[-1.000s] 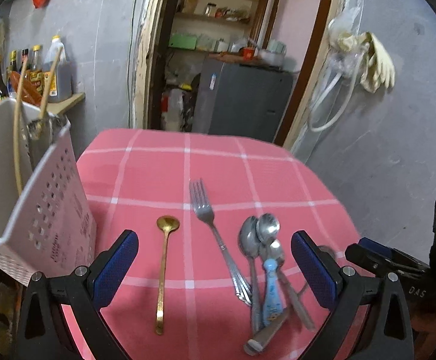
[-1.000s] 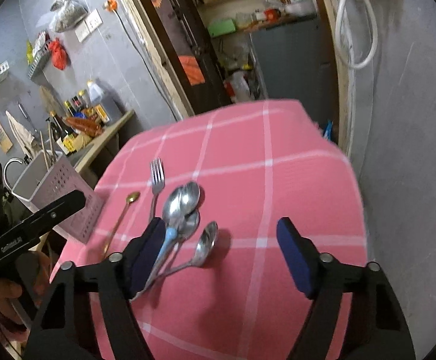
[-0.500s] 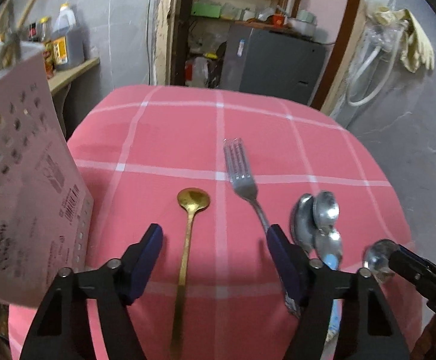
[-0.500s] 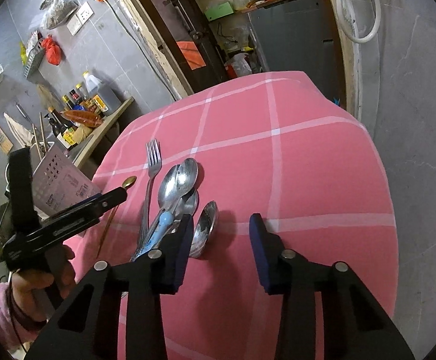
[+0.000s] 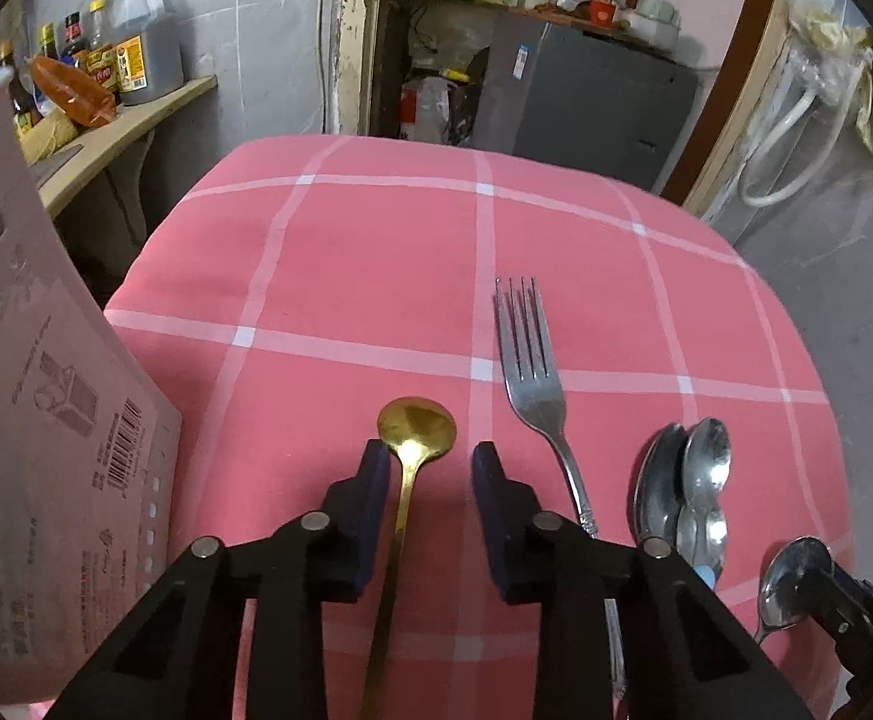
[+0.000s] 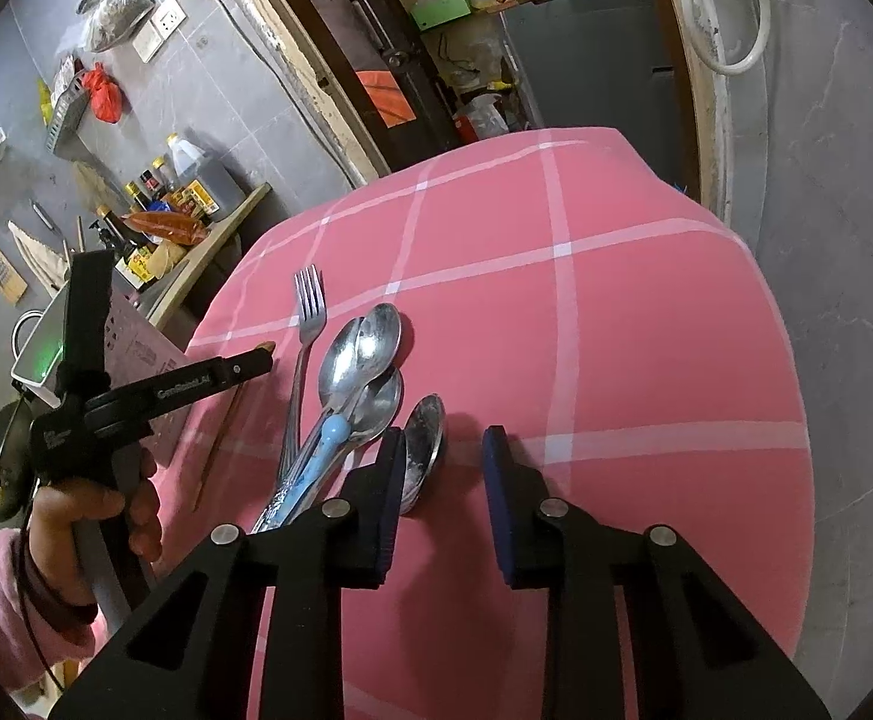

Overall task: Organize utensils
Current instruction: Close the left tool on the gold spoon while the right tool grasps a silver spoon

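Gold spoon (image 5: 415, 438): slim, round bowl, long handle, flat on desk between pads of left tongs (image 5: 430, 480). Left tongs narrow and closing, pads clear of handle on both sides. Steel fork (image 5: 535, 384) just right of left tongs, tines pointing away. Cluster of steel spoons (image 6: 364, 360) with blue-handled piece (image 6: 328, 438) just left of right tongs (image 6: 445, 474). Single steel spoon (image 6: 424, 438) between pads of right tongs, touching left pad; right tongs narrow and closing. Compared with a second ago: both tongs much narrower, left tongs lower and centred on gold spoon. Desk (image 5: 376, 252) under pink checked cloth. White perforated caddy (image 5: 28, 420) left of left tongs. Grey walls, shelf with bottles (image 5: 106, 60).
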Action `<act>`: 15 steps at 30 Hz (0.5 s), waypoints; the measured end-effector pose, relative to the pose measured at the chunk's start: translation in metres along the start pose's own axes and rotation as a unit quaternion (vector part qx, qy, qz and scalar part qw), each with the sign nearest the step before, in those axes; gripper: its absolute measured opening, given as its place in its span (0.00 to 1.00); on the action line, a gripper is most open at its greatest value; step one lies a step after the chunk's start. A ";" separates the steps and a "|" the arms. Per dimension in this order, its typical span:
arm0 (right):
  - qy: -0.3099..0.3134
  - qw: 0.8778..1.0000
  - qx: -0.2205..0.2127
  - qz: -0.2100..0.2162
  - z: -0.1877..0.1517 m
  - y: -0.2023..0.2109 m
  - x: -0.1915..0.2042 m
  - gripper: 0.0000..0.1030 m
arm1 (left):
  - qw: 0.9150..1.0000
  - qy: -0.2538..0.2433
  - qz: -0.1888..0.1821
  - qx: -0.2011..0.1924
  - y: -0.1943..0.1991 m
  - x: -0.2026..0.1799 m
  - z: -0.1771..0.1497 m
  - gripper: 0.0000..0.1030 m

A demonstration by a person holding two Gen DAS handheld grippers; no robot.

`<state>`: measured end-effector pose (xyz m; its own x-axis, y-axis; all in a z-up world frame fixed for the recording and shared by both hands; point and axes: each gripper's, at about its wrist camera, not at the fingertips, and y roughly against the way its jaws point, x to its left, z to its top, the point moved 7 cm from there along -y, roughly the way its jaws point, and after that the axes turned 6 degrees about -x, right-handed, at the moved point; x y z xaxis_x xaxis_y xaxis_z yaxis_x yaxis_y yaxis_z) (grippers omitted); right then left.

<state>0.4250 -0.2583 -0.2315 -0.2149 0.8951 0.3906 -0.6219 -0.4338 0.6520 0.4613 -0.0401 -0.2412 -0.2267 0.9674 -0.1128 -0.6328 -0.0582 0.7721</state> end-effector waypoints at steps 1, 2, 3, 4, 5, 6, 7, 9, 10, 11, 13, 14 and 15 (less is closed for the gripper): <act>-0.001 1.000 0.002 0.001 0.000 0.000 0.000 0.23 | 1.000 -0.004 0.003 0.003 0.001 0.000 -0.001 0.24; -0.001 1.000 0.005 0.001 -0.001 0.000 0.001 0.22 | 1.000 -0.007 0.005 0.006 0.002 -0.002 -0.002 0.21; 0.000 1.000 0.007 0.000 -0.001 -0.001 0.001 0.22 | 1.000 -0.012 0.009 0.009 0.002 -0.002 -0.002 0.20; 0.001 1.000 0.010 -0.001 -0.002 -0.002 0.001 0.20 | 1.000 -0.018 0.012 0.010 0.003 -0.003 -0.003 0.17; 0.000 1.000 0.012 -0.001 -0.002 -0.002 0.001 0.19 | 1.000 -0.025 0.016 0.010 0.003 -0.004 -0.004 0.15; -0.005 1.000 0.014 0.002 -0.002 -0.003 0.001 0.19 | 0.999 -0.031 0.018 0.011 0.003 -0.005 -0.004 0.14; -0.010 1.000 0.015 0.005 -0.002 -0.003 0.000 0.19 | 0.999 -0.033 0.017 0.012 0.003 -0.005 -0.004 0.09; -0.024 1.000 0.018 0.009 -0.002 -0.004 -0.002 0.17 | 0.999 -0.026 0.003 0.019 0.003 -0.005 -0.003 0.06; -0.030 0.999 0.019 0.008 -0.002 -0.005 -0.004 0.15 | 1.000 -0.022 -0.002 0.022 0.004 -0.004 -0.003 0.05; -0.039 0.999 0.021 0.006 -0.002 -0.005 -0.006 0.09 | 0.999 -0.019 -0.009 0.024 0.004 -0.005 -0.004 0.05; -0.059 0.998 0.024 0.009 -0.003 -0.005 -0.009 0.04 | 0.999 -0.006 -0.029 0.031 0.005 -0.004 -0.005 0.05; -0.069 0.997 0.024 0.011 -0.003 -0.004 -0.010 0.04 | 0.998 0.002 -0.042 0.035 0.006 -0.004 -0.006 0.05; -0.075 0.997 0.022 0.012 -0.004 -0.001 -0.010 0.04 | 0.997 0.011 -0.057 0.042 0.007 -0.004 -0.008 0.05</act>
<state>0.4252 -0.2667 -0.2389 -0.1118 0.8604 0.4973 -0.5839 -0.4618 0.6677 0.4523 -0.0461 -0.2402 -0.1729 0.9611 -0.2154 -0.5920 0.0733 0.8026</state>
